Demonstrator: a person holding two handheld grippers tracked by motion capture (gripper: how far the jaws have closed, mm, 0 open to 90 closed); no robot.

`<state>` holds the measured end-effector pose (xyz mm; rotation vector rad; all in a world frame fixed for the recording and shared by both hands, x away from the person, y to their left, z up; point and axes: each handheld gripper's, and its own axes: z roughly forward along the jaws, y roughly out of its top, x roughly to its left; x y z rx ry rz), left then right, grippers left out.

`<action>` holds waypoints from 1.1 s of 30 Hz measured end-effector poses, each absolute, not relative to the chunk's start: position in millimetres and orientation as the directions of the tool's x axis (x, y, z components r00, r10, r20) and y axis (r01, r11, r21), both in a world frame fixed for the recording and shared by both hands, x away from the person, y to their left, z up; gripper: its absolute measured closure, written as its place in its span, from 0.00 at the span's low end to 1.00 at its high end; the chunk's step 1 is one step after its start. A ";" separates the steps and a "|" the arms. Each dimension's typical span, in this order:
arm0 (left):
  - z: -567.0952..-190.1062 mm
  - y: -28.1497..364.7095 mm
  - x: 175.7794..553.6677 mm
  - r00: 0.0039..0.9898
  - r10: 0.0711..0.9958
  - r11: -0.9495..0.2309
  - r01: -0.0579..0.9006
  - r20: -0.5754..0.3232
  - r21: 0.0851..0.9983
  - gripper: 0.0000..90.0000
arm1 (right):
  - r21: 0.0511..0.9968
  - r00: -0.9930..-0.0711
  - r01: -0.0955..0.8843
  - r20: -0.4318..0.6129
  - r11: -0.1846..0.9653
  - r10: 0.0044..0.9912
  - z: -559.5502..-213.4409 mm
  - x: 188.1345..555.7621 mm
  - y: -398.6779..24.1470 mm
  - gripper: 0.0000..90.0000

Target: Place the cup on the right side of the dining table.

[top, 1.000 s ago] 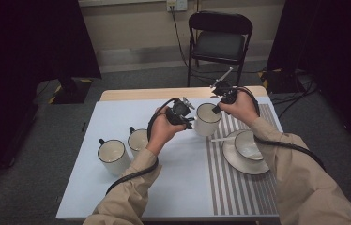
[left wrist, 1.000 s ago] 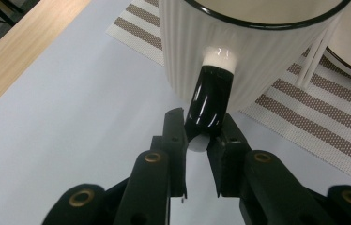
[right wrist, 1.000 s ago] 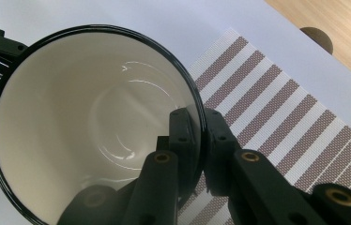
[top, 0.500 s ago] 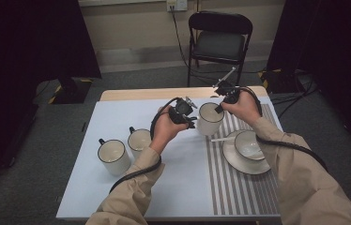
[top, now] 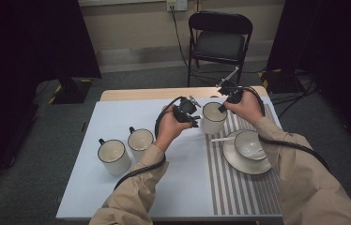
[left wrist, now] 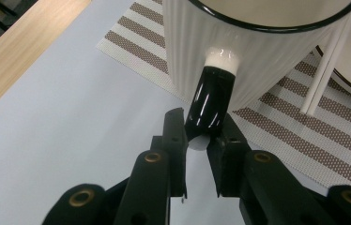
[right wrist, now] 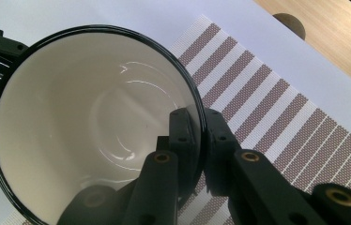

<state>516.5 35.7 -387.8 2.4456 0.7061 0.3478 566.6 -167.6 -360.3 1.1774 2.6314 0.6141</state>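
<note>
a: what have you got in hand right now?

b: i've got the ribbed white mug (top: 212, 118) with the black rim, held from two sides. my left gripper (left wrist: 198, 140) is clamped on its black handle (left wrist: 209, 102), jaws pinched tight on the lower end of it. my right gripper (right wrist: 196, 133) is closed over the rim, one jaw inside the cup and one outside against the wall.

a: where does the mug sit?

b: at the far left edge of the striped placemat (top: 239, 187), right where it meets the pale blue table cover (top: 117, 197). from the left gripper view i can't tell whether the base rests on the mat or hangs just above it. the cup is empty inside.

a: anything close by?

b: on the same mat, nearer to me and to the right, a saucer (top: 237, 161) with a bowl-like cup (top: 250, 144) on it and a white stick (top: 223, 138) leaning across its rim. well off to the left stand two more black-rimmed mugs, one (top: 141, 142) nearer the middle and one (top: 113, 156) further out, both apart from my hands.
</note>
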 end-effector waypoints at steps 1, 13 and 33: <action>-388.0 35.4 517.0 0.829 0.553 -0.702 0.409 0.086 0.583 0.87 | 0.444 -0.663 0.668 -0.008 0.597 0.749 -360.6 566.8 -168.2 0.93; -391.5 27.6 522.4 0.829 0.553 -0.696 0.407 0.081 0.591 0.87 | 0.442 -0.649 0.679 -0.014 0.587 0.761 -362.4 568.3 -175.4 0.93; -400.4 14.9 531.7 0.833 0.551 -0.692 0.415 0.060 0.590 0.87 | 0.427 -0.626 0.694 -0.038 0.579 0.779 -367.4 571.7 -186.2 0.93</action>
